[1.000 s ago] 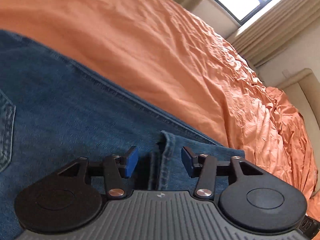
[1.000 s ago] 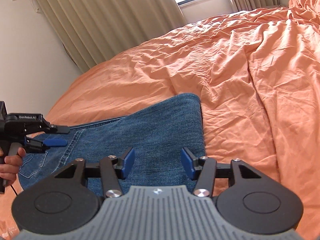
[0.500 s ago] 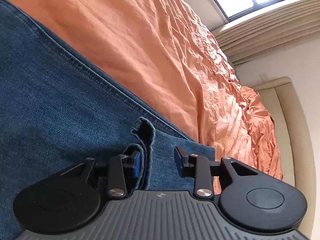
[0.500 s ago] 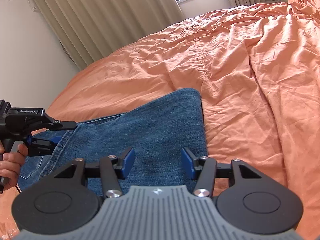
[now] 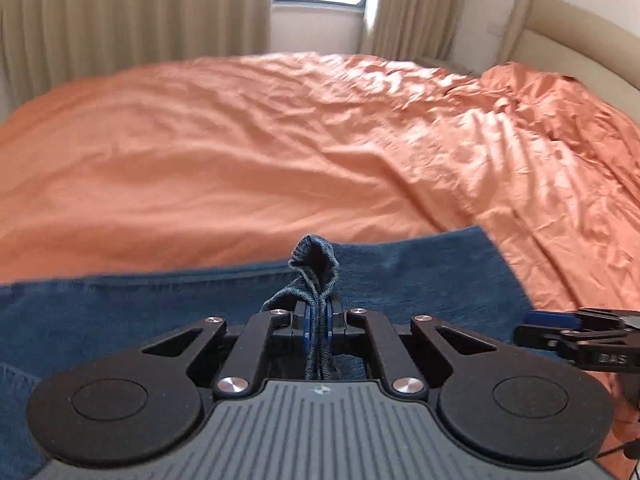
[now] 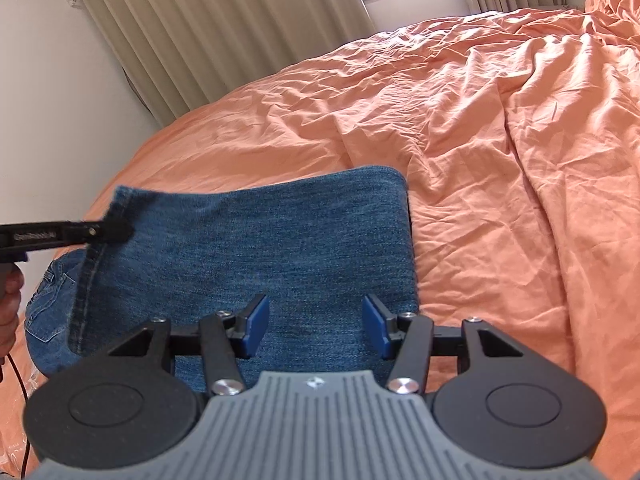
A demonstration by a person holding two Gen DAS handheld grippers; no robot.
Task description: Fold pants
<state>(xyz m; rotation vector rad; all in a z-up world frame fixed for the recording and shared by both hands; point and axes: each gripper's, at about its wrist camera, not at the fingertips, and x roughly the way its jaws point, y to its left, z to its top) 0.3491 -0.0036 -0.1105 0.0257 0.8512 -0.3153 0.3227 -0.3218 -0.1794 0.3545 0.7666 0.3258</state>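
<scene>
Step in hand: one more fold of the pants [image 6: 256,256], judged from a lifted hem corner.
Left gripper [image 5: 318,322]: jaws pressed together, pinching a bunched denim hem that sticks up just ahead of the pads.
Right gripper [image 6: 315,322]: jaws spread, nothing between them — the flat folded leg lies just beyond and below the tips.
Pants: spread on the orange bedsheet [image 6: 500,128], waist and pocket end off to the left of the right jaws.
Next move: likely carry the pinched edge across — the free jaws need their own grip on the other corner first.
</scene>
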